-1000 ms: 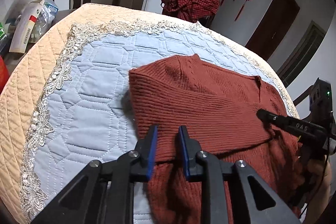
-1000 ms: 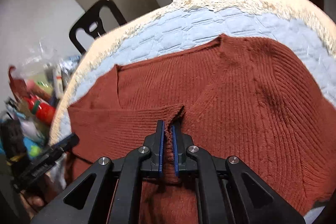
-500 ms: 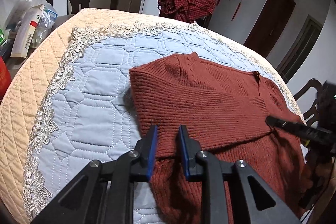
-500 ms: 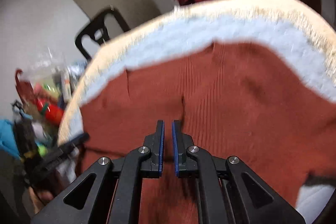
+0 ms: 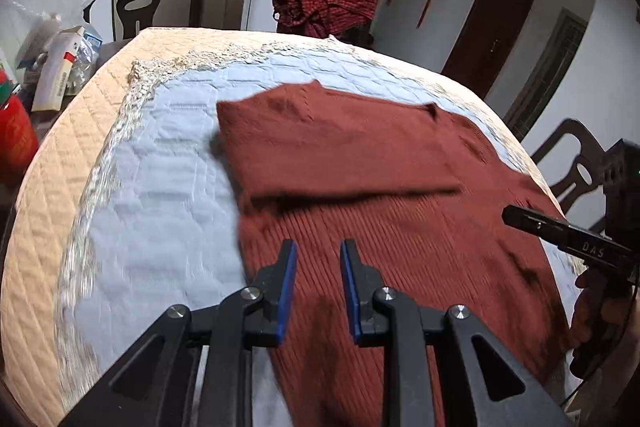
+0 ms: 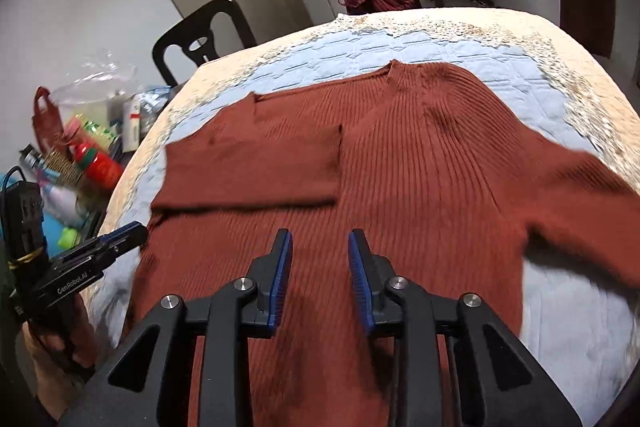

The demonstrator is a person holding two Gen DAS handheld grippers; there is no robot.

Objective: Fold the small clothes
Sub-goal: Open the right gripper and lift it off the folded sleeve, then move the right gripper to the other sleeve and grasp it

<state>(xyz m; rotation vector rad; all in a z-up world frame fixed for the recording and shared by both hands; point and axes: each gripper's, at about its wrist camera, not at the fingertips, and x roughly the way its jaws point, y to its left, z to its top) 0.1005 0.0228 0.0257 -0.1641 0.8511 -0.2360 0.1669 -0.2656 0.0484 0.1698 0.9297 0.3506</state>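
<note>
Handling judgement: the sweater (image 6: 404, 163) was a ribbed knit, so I rated it soft, limp and light, likely to drape and stretch instead of holding a crease. It would sag from any single grip point. I judged the best holds to be at edges: the cuff end of the spread sleeve (image 6: 592, 187) at about 3 o'clock in the right wrist view, or the hem corners nearest me at 6 o'clock. A pinch through one layer only would be needed there.

Appearance: rust-red, vertical ribbing, small neck opening toward 12 o'clock. One sleeve (image 6: 260, 163) lay folded across the chest at 9 to 10 o'clock, its cuff edge near the centre line. The other sleeve lay spread outward.

Location: flat on the blue quilted cover (image 6: 472, 55) of the table, lace-trimmed.

Grippers: my left gripper (image 5: 316, 279) stood wide apart and empty above the lower body of the garment. My right gripper (image 6: 319, 267) was likewise wide and empty above the midsection.
</note>
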